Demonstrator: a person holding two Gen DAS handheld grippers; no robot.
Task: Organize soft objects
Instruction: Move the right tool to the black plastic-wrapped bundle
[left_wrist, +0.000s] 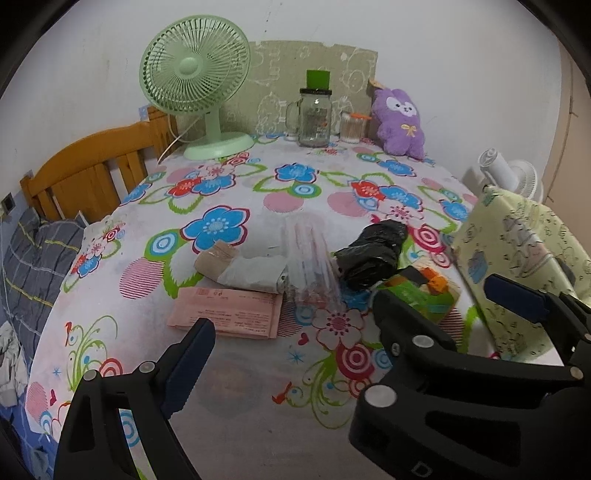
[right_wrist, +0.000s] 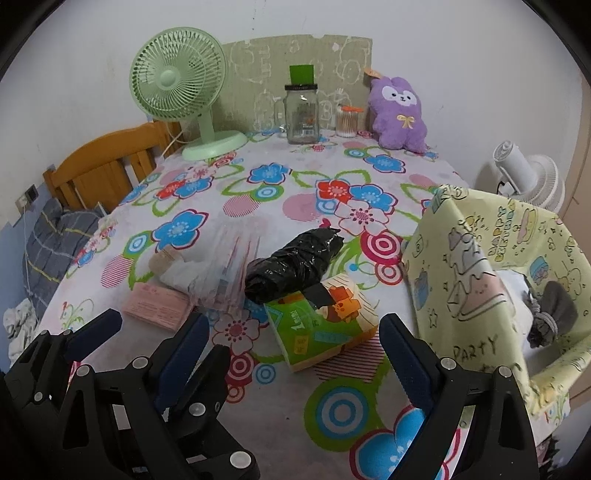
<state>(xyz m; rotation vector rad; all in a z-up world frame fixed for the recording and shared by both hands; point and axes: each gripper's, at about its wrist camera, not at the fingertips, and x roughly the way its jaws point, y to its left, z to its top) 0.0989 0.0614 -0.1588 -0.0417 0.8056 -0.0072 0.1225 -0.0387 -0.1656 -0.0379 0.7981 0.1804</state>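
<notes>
On the flowered tablecloth (left_wrist: 258, 192) lie a black plastic bag bundle (left_wrist: 373, 254) (right_wrist: 291, 264), a green and orange tissue pack (right_wrist: 321, 321) (left_wrist: 424, 295), a pink packet (left_wrist: 225, 312) (right_wrist: 157, 306), a beige-and-white rolled cloth (left_wrist: 240, 269) and a clear plastic bag (left_wrist: 310, 258) (right_wrist: 225, 269). A pale yellow patterned fabric bin (right_wrist: 472, 277) (left_wrist: 517, 258) stands at the right, holding a grey sock bundle (right_wrist: 550, 321). My left gripper (left_wrist: 291, 321) (right_wrist: 140, 325) is open and empty, just short of the pink packet. My right gripper (right_wrist: 291, 354) (left_wrist: 454, 295) is open and empty, its jaws on either side of the tissue pack.
A green fan (left_wrist: 195, 81), a glass jar (left_wrist: 314, 118), a cotton swab pot (left_wrist: 351, 127) and a purple plush toy (left_wrist: 399, 118) stand along the back wall. A white fan (right_wrist: 524, 177) sits behind the bin. A wooden bed frame (left_wrist: 92, 173) is at the left.
</notes>
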